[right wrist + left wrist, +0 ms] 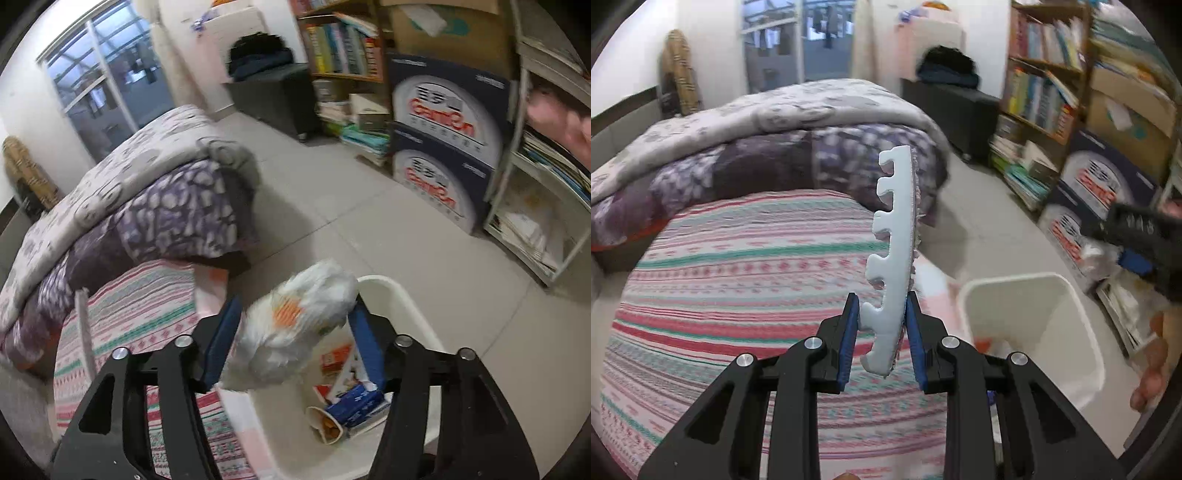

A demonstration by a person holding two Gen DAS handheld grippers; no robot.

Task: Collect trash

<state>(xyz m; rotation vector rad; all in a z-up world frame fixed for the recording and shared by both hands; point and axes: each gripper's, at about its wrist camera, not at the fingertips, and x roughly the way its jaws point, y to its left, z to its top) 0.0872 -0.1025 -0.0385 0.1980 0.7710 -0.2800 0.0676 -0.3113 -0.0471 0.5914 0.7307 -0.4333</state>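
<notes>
My left gripper [881, 325] is shut on a long white notched foam piece [895, 236] with a pink fuzzy back, held upright above the striped bed sheet [738, 280]. The white trash bin [1030, 325] stands to its right on the floor. My right gripper [295, 332] holds a crumpled white plastic bag [295, 328] with orange print between its jaws, just above the white bin [399, 295]. The bin holds a paper cup [325, 424], a blue carton [354, 402] and red-white packaging. The right gripper also shows at the right edge of the left wrist view [1141, 236].
Folded purple and grey quilts [775, 147] lie on the bed. Bookshelves [1045, 74], stacked books and printed cardboard boxes [443, 147] line the right wall. A black cabinet [280, 96] with dark clothes stands at the back. Grey tiled floor [332, 206] lies between bed and shelves.
</notes>
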